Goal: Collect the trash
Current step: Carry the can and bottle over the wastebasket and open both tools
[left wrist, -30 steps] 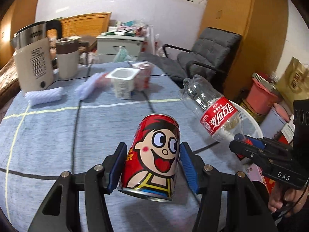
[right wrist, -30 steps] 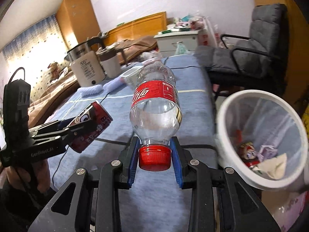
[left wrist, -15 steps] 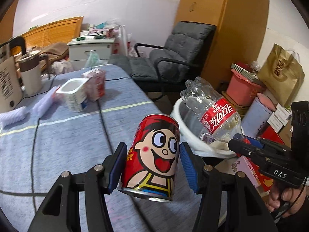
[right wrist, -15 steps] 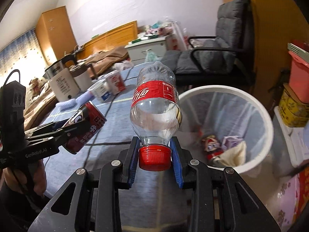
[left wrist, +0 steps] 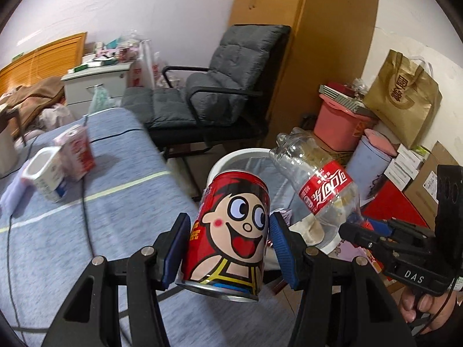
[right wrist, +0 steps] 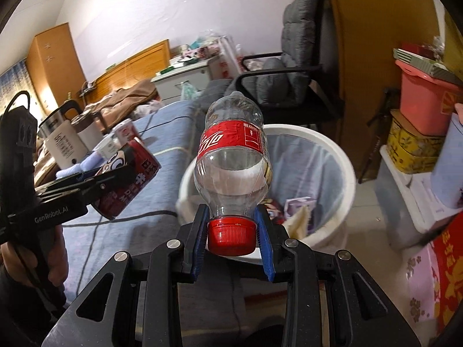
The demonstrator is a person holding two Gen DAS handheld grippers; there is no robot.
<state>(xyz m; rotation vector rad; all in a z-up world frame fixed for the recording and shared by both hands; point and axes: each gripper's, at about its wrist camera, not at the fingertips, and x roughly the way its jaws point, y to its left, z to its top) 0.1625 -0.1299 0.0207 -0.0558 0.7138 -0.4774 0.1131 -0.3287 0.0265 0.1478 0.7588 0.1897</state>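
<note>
Left wrist view: your left gripper (left wrist: 228, 251) is clamping the red cartoon-face can (left wrist: 230, 231) across its body, jaws standing wide because the can is wide, blue pads pressing on both sides. You're holding it upright, base toward the camera, so it is hanging clear of the blue-grey tablecloth (left wrist: 72, 231). The white waste bin (left wrist: 231, 159) is sitting just behind the can at 12 o'clock, which is why you're carrying it off the table edge. At 3 o'clock your right gripper (left wrist: 351, 224) is holding the clear cola bottle (left wrist: 315, 182), tilted over the bin. A milk carton (left wrist: 76, 151) and a white cup (left wrist: 43, 175) are waiting on the table at 9 o'clock.

Right wrist view: your right gripper (right wrist: 231, 231) is pinching the cola bottle (right wrist: 233, 159) at the red cap (right wrist: 231, 235), jaws partly closed, base pointing away. The waste bin (right wrist: 332, 156) is lying right behind it, at 1 o'clock, with scraps already inside. At 9 o'clock, your left gripper (right wrist: 95, 179) is bringing the can (right wrist: 130, 179) alongside, over the table.
</note>
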